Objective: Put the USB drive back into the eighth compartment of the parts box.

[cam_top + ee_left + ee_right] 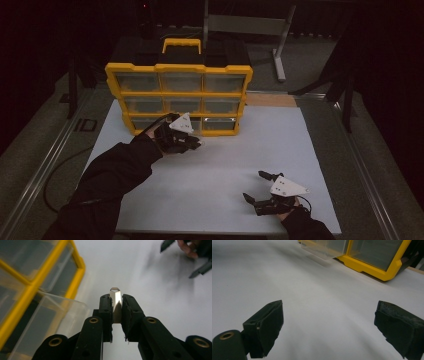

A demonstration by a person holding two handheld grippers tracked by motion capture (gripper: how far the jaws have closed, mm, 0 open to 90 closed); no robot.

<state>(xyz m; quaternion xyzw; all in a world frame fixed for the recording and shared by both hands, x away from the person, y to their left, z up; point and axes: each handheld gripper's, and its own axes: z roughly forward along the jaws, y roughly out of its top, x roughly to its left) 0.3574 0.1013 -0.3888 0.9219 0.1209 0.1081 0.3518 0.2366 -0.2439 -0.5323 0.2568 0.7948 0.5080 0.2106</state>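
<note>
Left gripper [116, 305]: jaws clamped on a small shiny metal piece [115, 295], flat and pale, its pointed tip poking out just past the pads. In the high view this gripper [192, 142] hangs just in front of the bottom row of the yellow drawer cabinet [179, 93], above the white table mat [210, 170]. Just beside it, a clear plastic drawer [53, 315] stands pulled out of the cabinet's bottom row; the metal piece is held clear of it, over bare mat.

Right gripper [329, 330]: jaws spread wide, nothing between the pads. It sits low near the front edge of the mat [257, 192], well apart from the cabinet and from the left gripper.

Cabinet: three rows of clear-fronted drawers in a yellow frame, a yellow handle [181, 44] on top, standing at the far edge of the mat.
</note>
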